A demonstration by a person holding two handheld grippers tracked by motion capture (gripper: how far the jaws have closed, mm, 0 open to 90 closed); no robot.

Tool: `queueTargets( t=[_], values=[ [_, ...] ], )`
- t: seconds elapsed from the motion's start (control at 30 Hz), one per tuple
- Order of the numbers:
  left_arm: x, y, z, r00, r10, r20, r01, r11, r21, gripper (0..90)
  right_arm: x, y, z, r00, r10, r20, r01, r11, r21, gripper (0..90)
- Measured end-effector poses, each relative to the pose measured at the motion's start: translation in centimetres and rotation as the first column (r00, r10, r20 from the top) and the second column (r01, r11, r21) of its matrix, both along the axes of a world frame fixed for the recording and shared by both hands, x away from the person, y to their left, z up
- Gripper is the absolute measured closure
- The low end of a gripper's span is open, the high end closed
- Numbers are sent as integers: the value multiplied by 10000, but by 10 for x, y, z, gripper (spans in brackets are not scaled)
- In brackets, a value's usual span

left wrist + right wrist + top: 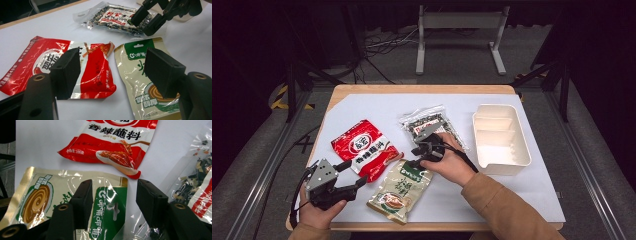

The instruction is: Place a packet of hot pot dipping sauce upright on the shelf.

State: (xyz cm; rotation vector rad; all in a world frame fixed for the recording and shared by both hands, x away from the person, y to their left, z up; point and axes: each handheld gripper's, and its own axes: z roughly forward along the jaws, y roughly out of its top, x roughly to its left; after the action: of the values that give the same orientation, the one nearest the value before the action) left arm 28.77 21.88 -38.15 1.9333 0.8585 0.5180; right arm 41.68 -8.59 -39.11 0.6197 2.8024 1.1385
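Three snack packets lie on the white sheet: a red packet (364,148), a green-and-gold packet (401,190) and a clear packet of dark bits (432,125). My right gripper (416,156) stands open over the green packet's top edge. In the right gripper view its jaws straddle the green header (107,207), gripper (116,205), with the red packet (112,142) beyond. My left gripper (353,174) is open at the red packet's near corner, holding nothing. The left gripper view has the gripper (115,72) with the red packet (37,62) behind one jaw and the green packet (140,75) behind the other.
A white divided tray (522,150) sits at the right of the table, its compartments bare. The clear packet (112,17) lies far off in the left gripper view, beside the right gripper (152,17). A metal stand (459,22) is on the floor beyond the table.
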Motion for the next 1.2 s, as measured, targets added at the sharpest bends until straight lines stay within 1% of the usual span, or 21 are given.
queueTargets(
  t=[0.17, 0.27, 0.3, 0.43, 0.5, 0.53, 0.57, 0.63, 0.77, 0.8, 0.9, 1.03, 1.1, 1.2],
  values=[
    [0, -1, 0, 10000, -31, 18, 31, 10000, 91, 300, 7, 5, -8, 9995, 30, -312, -39, 9996, -277, 478],
    [0, 0, 0, 10000, 19, 18, -20, 10000, 39, 300, 9, 7, -12, 9987, -51, -499, 32, 9993, -382, 470],
    [1, 1, 0, 10000, 21, 33, -21, 10000, 23, 300, 10, 7, -13, 9984, -4, -574, -19, 9992, -395, 467],
    [1, 1, 0, 10000, 27, 8, -27, 10000, 41, 300, 13, 11, -19, 9980, -9, -637, -30, 9981, -622, 456],
    [1, 0, 0, 10000, -56, -3, 56, 9999, 113, 300, 14, 12, -21, 9971, 68, -760, -117, 9979, -644, 451],
    [1, 0, 0, 10000, -85, 27, 84, 9998, 165, 300, 14, 13, -22, 9967, -23, -813, -36, 9974, -722, 450],
    [1, -1, 0, 9999, -108, 22, 108, 9998, 180, 300, 14, 14, -23, 9962, 33, -867, -98, 9972, -737, 448],
    [1, -2, -1, 9999, -156, 10, 156, 9997, 189, 300, 15, 16, -24, 9960, 0, -889, -73, 9966, -822, 442],
    [1, -3, -1, 9998, -204, -28, 205, 9993, 302, 300, 16, 18, -27, 9943, -13, -1062, -80, 9961, -874, 426],
    [1, -3, -1, 9998, -207, -32, 208, 9993, 305, 300, 16, 19, -28, 9935, -91, -1139, -6, 9965, -841, 419],
    [1, -2, -2, 9998, -197, -10, 197, 9994, 290, 300, 17, 20, -31, 9937, -42, -1124, -55, 9963, -859, 403],
    [1, -2, -2, 9998, -195, -11, 195, 9994, 297, 300, 17, 22, -34, 9906, -59, -1364, -60, 9962, -870, 385],
    [1, -2, -2, 9998, -199, -9, 199, 9994, 294, 299, 18, 23, -35, 9903, -148, -1385, 11, 9952, -981, 379],
    [1, -2, -2, 9998, -184, -7, 184, 9994, 295, 299, 18, 24, -37, 9882, -98, -1526, -64, 9944, -1057, 377]
  ],
)
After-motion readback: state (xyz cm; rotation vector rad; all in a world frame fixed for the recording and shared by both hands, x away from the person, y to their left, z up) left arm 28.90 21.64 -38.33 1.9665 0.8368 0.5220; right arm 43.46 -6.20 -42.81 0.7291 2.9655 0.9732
